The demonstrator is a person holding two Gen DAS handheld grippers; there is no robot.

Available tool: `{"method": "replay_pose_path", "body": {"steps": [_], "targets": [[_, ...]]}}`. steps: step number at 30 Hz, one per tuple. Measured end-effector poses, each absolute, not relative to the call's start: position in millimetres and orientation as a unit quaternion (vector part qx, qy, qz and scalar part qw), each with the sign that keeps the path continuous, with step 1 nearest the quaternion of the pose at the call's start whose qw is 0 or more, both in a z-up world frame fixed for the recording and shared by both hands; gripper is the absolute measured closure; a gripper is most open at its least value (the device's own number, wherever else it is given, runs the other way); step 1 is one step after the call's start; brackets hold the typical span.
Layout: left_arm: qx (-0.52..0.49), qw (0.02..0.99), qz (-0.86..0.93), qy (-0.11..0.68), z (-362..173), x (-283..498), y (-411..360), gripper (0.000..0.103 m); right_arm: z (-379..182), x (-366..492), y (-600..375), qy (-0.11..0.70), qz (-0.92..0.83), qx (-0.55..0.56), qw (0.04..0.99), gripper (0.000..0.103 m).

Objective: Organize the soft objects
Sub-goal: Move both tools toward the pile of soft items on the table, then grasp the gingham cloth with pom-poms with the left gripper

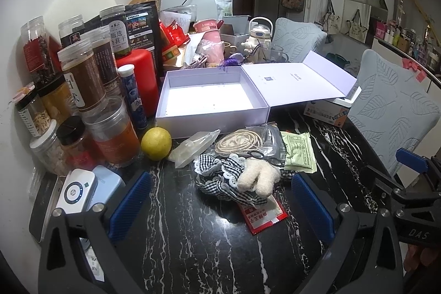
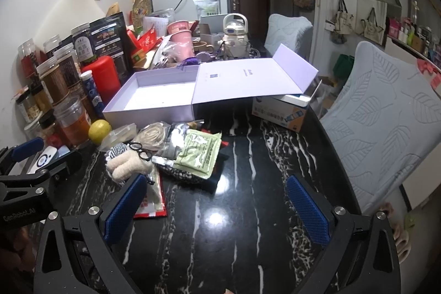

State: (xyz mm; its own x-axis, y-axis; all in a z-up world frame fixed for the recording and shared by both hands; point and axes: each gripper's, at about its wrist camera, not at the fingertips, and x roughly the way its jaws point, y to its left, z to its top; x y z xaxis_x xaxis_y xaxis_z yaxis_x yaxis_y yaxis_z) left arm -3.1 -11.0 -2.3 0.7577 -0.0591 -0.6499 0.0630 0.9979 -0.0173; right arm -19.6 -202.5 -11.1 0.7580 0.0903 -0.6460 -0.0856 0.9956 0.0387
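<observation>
We hold the left gripper (image 1: pixel 220 205) low over the black marble table (image 1: pixel 193 239), its blue pads spread wide with nothing between them. Straight ahead, just past the fingertips and roughly centred in the gap, lies the soft pile: a cream plush toy (image 1: pixel 257 178) sprawled on top of a black-and-white gingham cloth (image 1: pixel 220 181) with a lace edge. Neither pad touches it — the toy sits a little nearer the right-hand finger. A red packet (image 1: pixel 264 216) pokes out from under the cloth on the near side.

Behind the pile we see a clear bag of coiled cord (image 1: pixel 242 142), a green sachet (image 1: pixel 299 153) to its right, and a yellow lemon (image 1: pixel 156 143) to the left. Beyond them stands the lavender box (image 1: pixel 212 117), lid flung open to the right, interior bare. Jars (image 1: pixel 82 79) crowd the left edge.

From the right wrist, the right gripper (image 2: pixel 217 207) also gapes wide and holds nothing, hovering over bare marble. Here the plush toy (image 2: pixel 126 166) lies ahead and to the left, just beyond the left-hand finger tip, tiny wire glasses (image 2: pixel 140 150) resting on it. The green sachet (image 2: pixel 198 153) is ahead, left of centre, and the lavender box (image 2: pixel 154 101) sits well beyond. A leaf-patterned chair cover (image 2: pixel 386 115) fills the right side.
</observation>
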Motion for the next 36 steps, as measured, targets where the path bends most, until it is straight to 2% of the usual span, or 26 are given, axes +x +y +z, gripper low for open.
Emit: {"method": "replay_pose_path", "body": {"steps": [20,36], "targets": [[-0.009,0.929,-0.056,0.367,-17.1,10.3,-18.9,0.0,-26.6,-12.0,-214.7,0.359,0.051,0.016,0.932,0.0],[-0.003,0.907,-0.051,0.417,-46.3,64.4,-38.6,0.0,-56.6,15.5,-246.6,0.399,0.032,0.049,0.915,0.0]]}}
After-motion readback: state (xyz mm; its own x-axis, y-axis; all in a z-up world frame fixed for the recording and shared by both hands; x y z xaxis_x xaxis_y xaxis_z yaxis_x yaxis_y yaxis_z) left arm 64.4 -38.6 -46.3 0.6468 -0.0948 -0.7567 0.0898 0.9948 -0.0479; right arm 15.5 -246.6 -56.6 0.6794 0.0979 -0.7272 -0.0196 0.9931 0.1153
